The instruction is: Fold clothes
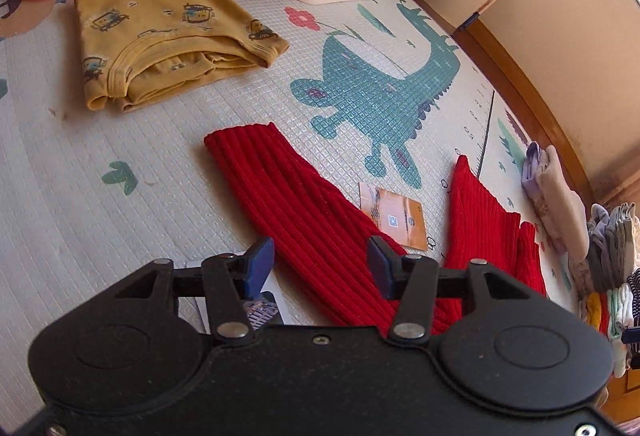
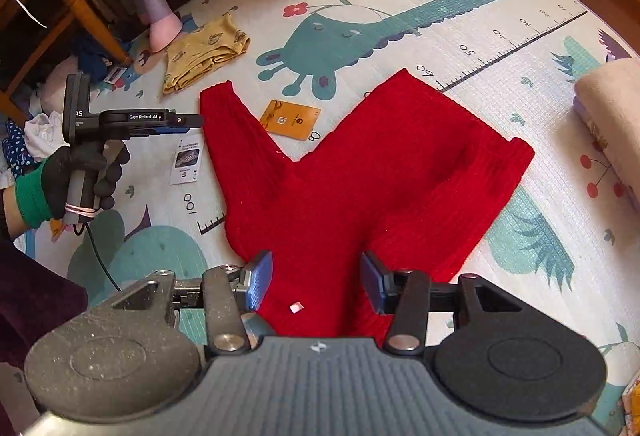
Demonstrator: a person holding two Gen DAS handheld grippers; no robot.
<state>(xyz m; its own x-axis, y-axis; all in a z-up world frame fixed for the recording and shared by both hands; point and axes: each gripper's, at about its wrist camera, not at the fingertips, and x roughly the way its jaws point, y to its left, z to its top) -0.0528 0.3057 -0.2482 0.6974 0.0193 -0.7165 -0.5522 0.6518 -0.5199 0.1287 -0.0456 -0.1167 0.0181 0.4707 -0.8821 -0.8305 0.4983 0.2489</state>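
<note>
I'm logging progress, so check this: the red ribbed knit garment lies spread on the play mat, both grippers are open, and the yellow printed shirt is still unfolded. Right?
One thing is wrong: the yellow printed shirt is already folded into a compact stack, as the left wrist view shows. The red ribbed knit garment does lie spread on the play mat, and the left gripper and right gripper are open.

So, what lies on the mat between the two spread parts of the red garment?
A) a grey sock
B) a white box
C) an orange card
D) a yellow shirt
C: the orange card lies flat in the gap between the red garment's two parts.
</note>
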